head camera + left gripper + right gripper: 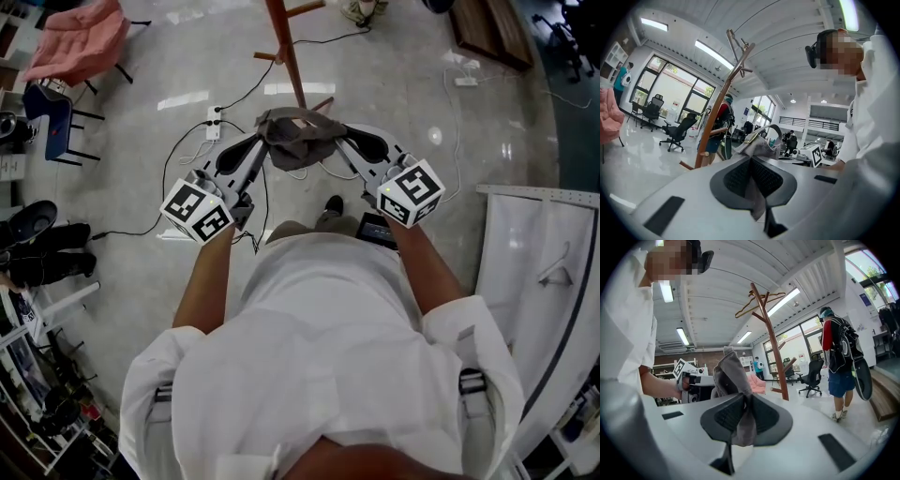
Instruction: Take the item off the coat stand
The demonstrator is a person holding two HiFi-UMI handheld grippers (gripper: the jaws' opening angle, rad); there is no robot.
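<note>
While my left claw [262, 146] and right claw [340, 142] are each clamped on an edge of the grey bag [298, 131], near side of the stand [284, 42], it sags (soft, light): grip seams.

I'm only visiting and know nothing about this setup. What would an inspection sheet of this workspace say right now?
Surface: glossy grey floor; no table in view.
Job's things: grey fabric item held up between both grippers, clear of the wooden coat stand beyond it.
Clutter: pink-draped chair and dark shoes at the left.
Grippers: left hand-held gripper and right hand-held gripper each shut on the fabric.
Cables: power strip with a black cable trailing over the floor.
Surroundings: person with a backpack, office chair, large windows.
</note>
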